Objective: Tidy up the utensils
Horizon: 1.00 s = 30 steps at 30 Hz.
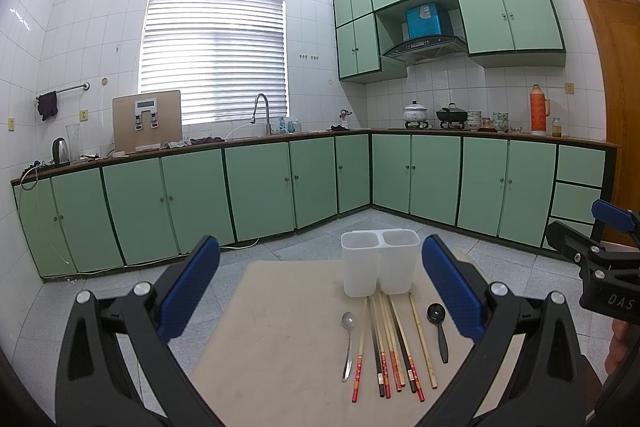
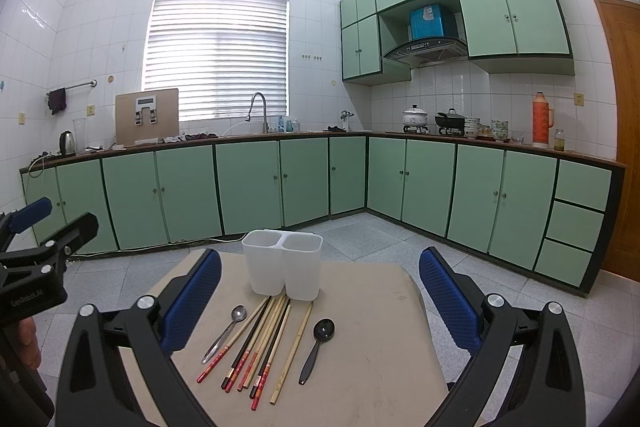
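Nothing is picked up yet: every utensil lies flat on the beige desk (image 1: 280,307) and both cups of the white two-compartment holder (image 1: 378,261) look empty.

Going left to right, the left gripper (image 1: 320,291) hangs above the near edge of the desk with its blue fingers (image 1: 190,291) spread wide and nothing between them. Below it lies the metal spoon (image 1: 348,339), then the bunch of chopsticks (image 1: 388,343) fanned out with their far tips touching or nearly touching the holder's base, then the black spoon (image 1: 438,327). The right gripper (image 2: 320,295) is likewise spread wide and empty.

A good first move, I judge, is an outlying piece: the metal spoon for the left gripper or the black spoon (image 2: 318,347) for the right, since each lies apart from the bunch. Close the fingers across the thin handle, lift, tilt upright, then lower into one cup. The chopsticks overlap, so pulling one risks dragging its neighbours; the single pale chopstick (image 2: 292,351) lying apart is the easier one.

The left wrist view shows the right gripper's body at its right edge and the chopsticks running almost straight away. The right wrist view shows them slanted, the gaps between pieces clearer, and the left gripper at its left edge.
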Tool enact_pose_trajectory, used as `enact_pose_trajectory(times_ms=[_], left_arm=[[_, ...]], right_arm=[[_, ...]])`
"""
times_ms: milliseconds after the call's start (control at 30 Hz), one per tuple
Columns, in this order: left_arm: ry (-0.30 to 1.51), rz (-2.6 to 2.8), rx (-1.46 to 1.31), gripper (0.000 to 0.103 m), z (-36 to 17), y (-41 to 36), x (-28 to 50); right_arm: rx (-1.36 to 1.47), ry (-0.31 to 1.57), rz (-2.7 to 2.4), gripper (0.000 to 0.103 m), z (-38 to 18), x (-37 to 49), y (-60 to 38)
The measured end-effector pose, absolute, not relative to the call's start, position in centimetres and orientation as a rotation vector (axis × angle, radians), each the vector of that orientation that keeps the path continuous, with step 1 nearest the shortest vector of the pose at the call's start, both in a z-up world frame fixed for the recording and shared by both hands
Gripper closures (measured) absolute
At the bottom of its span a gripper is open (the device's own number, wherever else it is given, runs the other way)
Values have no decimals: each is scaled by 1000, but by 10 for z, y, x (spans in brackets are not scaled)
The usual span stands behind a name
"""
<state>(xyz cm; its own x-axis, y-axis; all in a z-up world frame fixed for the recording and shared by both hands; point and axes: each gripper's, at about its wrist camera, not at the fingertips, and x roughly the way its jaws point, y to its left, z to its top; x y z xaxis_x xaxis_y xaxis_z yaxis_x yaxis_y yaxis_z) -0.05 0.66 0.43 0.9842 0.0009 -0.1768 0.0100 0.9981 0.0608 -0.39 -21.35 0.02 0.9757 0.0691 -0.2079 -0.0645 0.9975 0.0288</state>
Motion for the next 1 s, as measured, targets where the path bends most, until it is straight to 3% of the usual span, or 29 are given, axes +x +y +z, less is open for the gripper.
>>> enact_pose_trajectory(times_ms=[1000], left_arm=[[178,-3,62,5,4,14,1]], right_arm=[[24,213,69,6,-3,-6,-213]])
